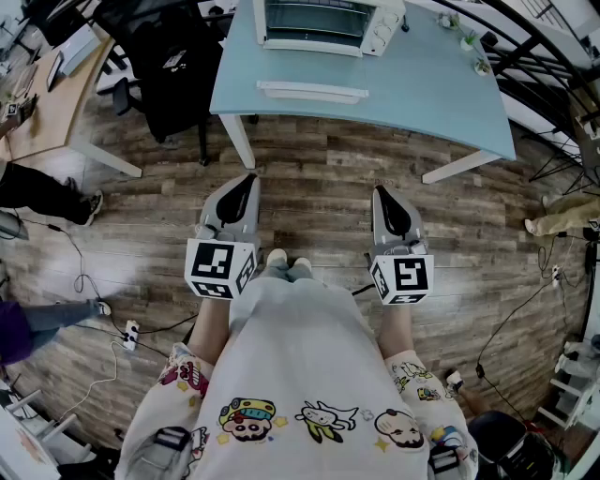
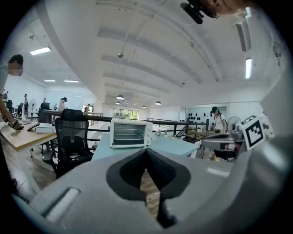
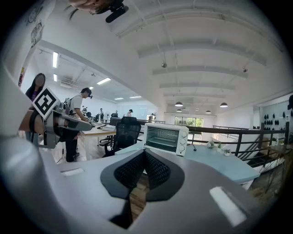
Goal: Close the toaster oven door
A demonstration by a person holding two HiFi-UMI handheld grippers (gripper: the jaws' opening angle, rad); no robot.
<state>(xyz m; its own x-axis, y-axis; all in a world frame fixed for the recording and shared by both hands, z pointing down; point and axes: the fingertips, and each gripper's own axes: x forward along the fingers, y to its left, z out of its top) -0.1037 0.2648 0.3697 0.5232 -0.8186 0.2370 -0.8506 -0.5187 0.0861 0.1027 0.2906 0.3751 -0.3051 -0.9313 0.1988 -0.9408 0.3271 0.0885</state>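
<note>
L gripper (image 2: 147, 154): jaws shut, pads meeting along the midline, nothing btwn them. R gripper (image 3: 145, 154): same, jaws closed on nothing. Both are held low in front of the person, side by side, aimed a little below level over the wood floor (image 1: 319, 178), well apart from the work.

Task's thing: the white toaster oven (image 1: 323, 21) sits at the far side of the pale blue surface (image 1: 431, 94), knobs on its right. The door looks to be down. A white bar lies flat on the oven's near side, prob. the door handle (image 1: 312, 91), w/ surface colour showing btwn it and the cabinet. The glass itself is hard to make out. Both gripper views show the racks inside clearly, which fits an open door. A black office chair (image 1: 169, 66) stands by the surface's left end, not in the path.

Step in hand, as I judge it: approach, task not begun. To do it well:
- Walk up square to the oven. No need to open the jaws, since closed tips make a fine pusher.
- Get one gripper under the handle near its middle and lift along the hinge arc, up then toward the cabinet.
- Finish w/ a gentle push so the door seats w/o shoving the oven back.
- Use the other gripper to steady the top if the oven slides.

Risks: an off-centre lift twists the door, or the tip slips off the bar.
</note>
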